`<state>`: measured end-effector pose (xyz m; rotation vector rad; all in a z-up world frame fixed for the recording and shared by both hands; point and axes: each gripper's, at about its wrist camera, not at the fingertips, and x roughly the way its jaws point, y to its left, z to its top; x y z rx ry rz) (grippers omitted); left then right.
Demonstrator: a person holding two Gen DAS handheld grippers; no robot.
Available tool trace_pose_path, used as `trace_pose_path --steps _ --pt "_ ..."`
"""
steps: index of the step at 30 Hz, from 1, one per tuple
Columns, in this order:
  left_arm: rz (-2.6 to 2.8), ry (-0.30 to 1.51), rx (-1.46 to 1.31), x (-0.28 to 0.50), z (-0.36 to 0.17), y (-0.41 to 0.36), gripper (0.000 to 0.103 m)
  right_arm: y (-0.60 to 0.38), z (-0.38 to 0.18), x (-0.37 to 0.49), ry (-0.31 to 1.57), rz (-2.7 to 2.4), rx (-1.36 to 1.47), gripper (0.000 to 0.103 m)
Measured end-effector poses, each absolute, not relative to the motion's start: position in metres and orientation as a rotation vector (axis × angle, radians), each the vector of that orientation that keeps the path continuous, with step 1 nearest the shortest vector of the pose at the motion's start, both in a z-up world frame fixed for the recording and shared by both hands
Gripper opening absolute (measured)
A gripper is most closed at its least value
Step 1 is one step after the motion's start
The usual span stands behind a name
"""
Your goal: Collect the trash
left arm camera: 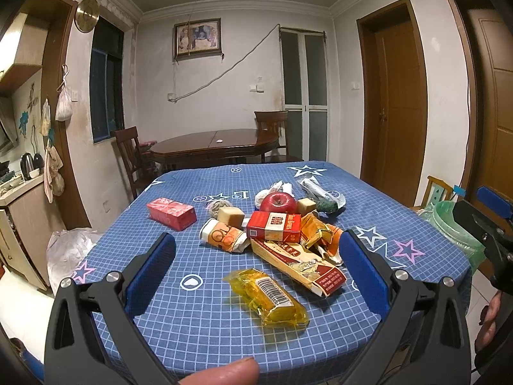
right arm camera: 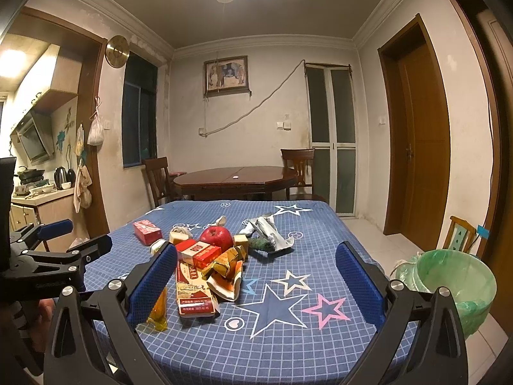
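Note:
A pile of trash lies on the blue starred tablecloth (left arm camera: pixel 205 320): a yellow crinkled wrapper (left arm camera: pixel 267 298) nearest me, a long flattened carton (left arm camera: pixel 301 264), a red cigarette pack (left arm camera: pixel 274 226), gold foil wrappers (left arm camera: pixel 317 234), a crushed paper cup (left arm camera: pixel 224 239), and a silver-green wrapper (left arm camera: pixel 323 197). A red apple (left arm camera: pixel 278 202) sits among them. My left gripper (left arm camera: pixel 256 243) hangs open above the near table edge, nothing between its fingers. My right gripper (right arm camera: pixel 256 253) is open too, over the stars right of the pile (right arm camera: pixel 208 266). A green-lined bin (right arm camera: pixel 455 285) stands off the table's right side.
A red box (left arm camera: pixel 171 213) lies apart at the left. Two tan blocks (left arm camera: pixel 231 215) sit by the apple. A white bag (left arm camera: pixel 67 250) is on the floor left. A dark dining table (left arm camera: pixel 214 146) with chairs stands behind. A small chair (right arm camera: pixel 461 234) is beside the bin.

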<state>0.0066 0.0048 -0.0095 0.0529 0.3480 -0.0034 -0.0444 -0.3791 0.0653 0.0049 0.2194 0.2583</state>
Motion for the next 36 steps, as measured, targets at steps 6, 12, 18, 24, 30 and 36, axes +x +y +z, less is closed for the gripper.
trace_pose_path --steps 6,12,18,24,30,36 --pt "0.001 0.354 0.058 0.0072 -0.0106 0.0039 0.098 -0.3756 0.0615 -0.0424 0.224 0.263 0.001 0.099" --pt "0.003 0.358 0.058 0.0076 -0.0108 0.004 0.098 -0.373 0.0582 -0.0429 0.229 0.272 0.003 0.099" --pt "0.007 0.366 0.057 0.0087 -0.0129 0.0055 0.098 -0.3711 0.0603 -0.0438 0.236 0.278 0.001 0.099" --pt "0.008 0.369 0.057 0.0093 -0.0139 0.0059 0.098 -0.3711 0.0606 -0.0441 0.243 0.281 0.002 0.099" --pt "0.007 0.37 0.056 0.0097 -0.0148 0.0058 0.098 -0.3707 0.0606 -0.0424 0.251 0.283 0.0 0.099" --pt "0.005 0.372 0.057 0.009 -0.0167 0.0057 0.098 -0.3717 0.0602 -0.0417 0.253 0.283 0.002 0.099"
